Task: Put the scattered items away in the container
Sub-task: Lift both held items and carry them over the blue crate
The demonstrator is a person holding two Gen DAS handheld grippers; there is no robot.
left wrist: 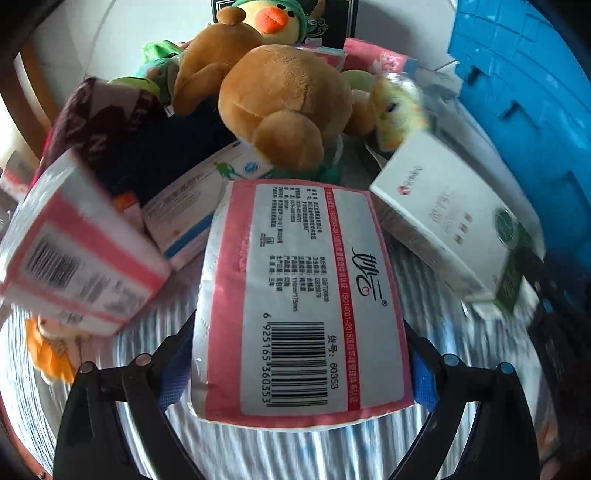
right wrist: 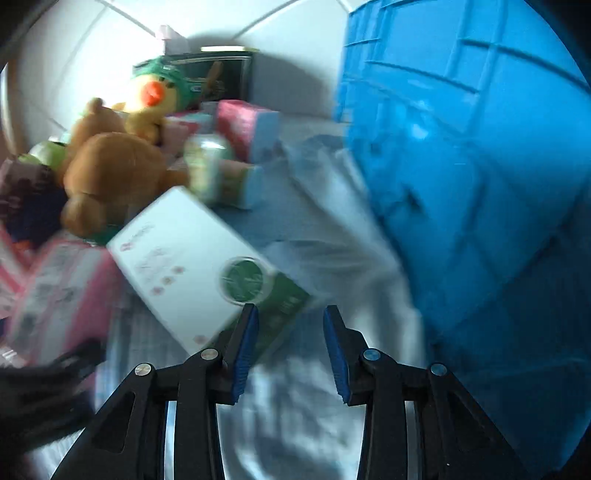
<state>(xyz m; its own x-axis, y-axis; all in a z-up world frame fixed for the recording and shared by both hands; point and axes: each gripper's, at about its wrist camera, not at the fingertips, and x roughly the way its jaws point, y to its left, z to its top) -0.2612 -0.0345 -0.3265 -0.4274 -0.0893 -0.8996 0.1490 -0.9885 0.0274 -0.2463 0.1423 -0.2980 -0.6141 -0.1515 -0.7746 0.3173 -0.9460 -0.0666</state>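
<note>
My left gripper [left wrist: 299, 332] is shut on a pink and white tissue pack [left wrist: 295, 295], its barcode label facing up, with blue pads pressing both long sides. A second pink tissue pack [left wrist: 74, 251] lies to its left. A white box with a green end [left wrist: 443, 214] lies to the right, beside the blue plastic container [left wrist: 517, 92]. In the right wrist view my right gripper [right wrist: 291, 312] is open with nothing between its fingers. Its left fingertip is close to the green end of the white box [right wrist: 184, 258]. The blue container [right wrist: 461, 166] rises just to the right.
A brown plush bear [left wrist: 284, 96], a yellow duck plush [left wrist: 266, 18], a dark patterned cloth [left wrist: 103, 122] and more packs are piled behind. A small bottle [right wrist: 207, 162] stands among pink packs. A pale striped cloth [left wrist: 258, 454] covers the surface.
</note>
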